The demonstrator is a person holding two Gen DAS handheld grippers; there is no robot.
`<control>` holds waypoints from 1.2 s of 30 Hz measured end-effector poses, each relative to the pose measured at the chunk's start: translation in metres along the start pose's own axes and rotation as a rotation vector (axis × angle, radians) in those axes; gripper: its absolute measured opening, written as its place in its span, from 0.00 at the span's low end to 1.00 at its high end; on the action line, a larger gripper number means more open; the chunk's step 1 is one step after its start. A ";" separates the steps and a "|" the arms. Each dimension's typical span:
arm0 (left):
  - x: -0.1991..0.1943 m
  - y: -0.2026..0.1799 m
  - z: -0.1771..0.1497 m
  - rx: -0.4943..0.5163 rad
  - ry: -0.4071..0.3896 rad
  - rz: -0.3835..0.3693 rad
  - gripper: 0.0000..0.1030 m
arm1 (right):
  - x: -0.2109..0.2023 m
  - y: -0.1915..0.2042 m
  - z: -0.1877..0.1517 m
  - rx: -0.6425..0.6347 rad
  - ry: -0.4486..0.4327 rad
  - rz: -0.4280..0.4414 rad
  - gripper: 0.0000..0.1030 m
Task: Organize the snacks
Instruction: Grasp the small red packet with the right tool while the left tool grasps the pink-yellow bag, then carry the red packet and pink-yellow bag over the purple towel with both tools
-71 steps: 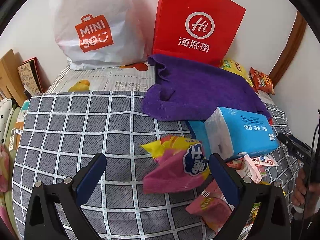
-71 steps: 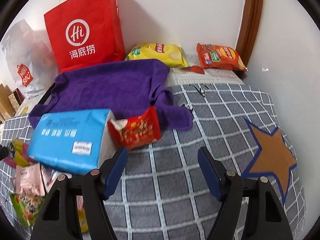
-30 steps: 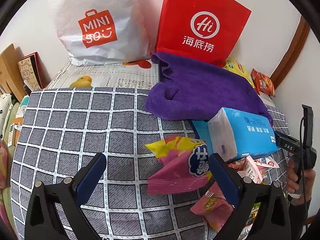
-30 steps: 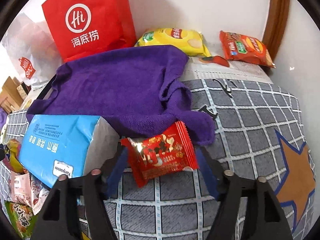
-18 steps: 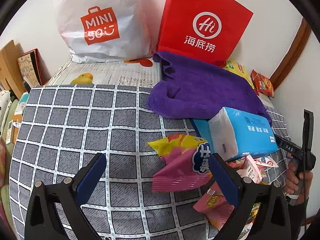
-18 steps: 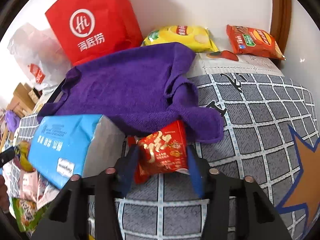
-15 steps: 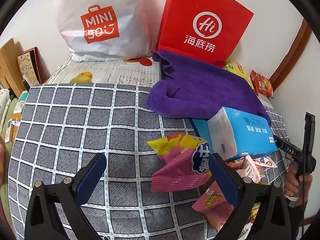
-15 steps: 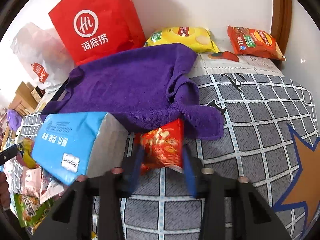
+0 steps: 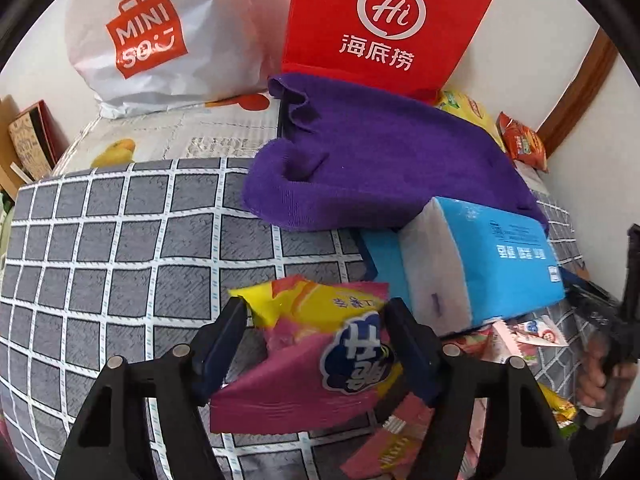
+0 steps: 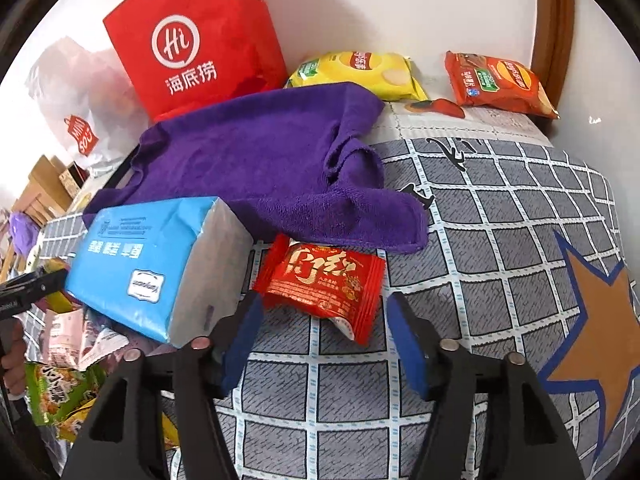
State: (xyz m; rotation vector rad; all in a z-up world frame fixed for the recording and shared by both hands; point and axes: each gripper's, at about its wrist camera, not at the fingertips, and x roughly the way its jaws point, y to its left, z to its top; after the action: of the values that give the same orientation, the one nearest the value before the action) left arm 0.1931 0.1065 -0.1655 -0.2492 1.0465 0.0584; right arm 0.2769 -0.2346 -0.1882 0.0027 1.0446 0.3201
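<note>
Left gripper [image 9: 316,334] clamps the pink-yellow snack bag [image 9: 320,356]; right gripper [image 10: 324,328] gapes (red packet [image 10: 322,282] at 12 o'clock, unheld).

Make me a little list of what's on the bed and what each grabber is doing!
left gripper: jaws closed on the pink and yellow snack bag
right gripper: jaws open, just short of the red snack packet, not touching it
tissue pack: blue, beside the red snack packet
purple towel: spread behind them
by the wall: red paper bag, yellow chip bag, orange chip bag
</note>
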 end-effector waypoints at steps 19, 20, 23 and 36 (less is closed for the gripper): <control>-0.031 0.004 -0.015 -0.013 -0.026 -0.081 0.59 | -0.004 0.002 -0.004 -0.012 -0.062 0.072 0.28; -0.032 0.004 -0.016 -0.012 -0.027 -0.078 0.59 | -0.008 0.002 -0.006 -0.007 -0.067 0.076 0.26; -0.039 0.005 -0.020 -0.014 -0.031 -0.077 0.59 | -0.017 0.003 -0.012 0.004 -0.075 0.064 0.23; -0.086 -0.007 -0.028 0.026 -0.093 -0.102 0.58 | -0.093 0.009 -0.040 0.068 -0.158 0.023 0.21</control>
State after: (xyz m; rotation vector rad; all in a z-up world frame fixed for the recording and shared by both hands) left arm 0.1273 0.0989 -0.1035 -0.2737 0.9404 -0.0351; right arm 0.1972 -0.2559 -0.1282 0.1004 0.8989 0.3003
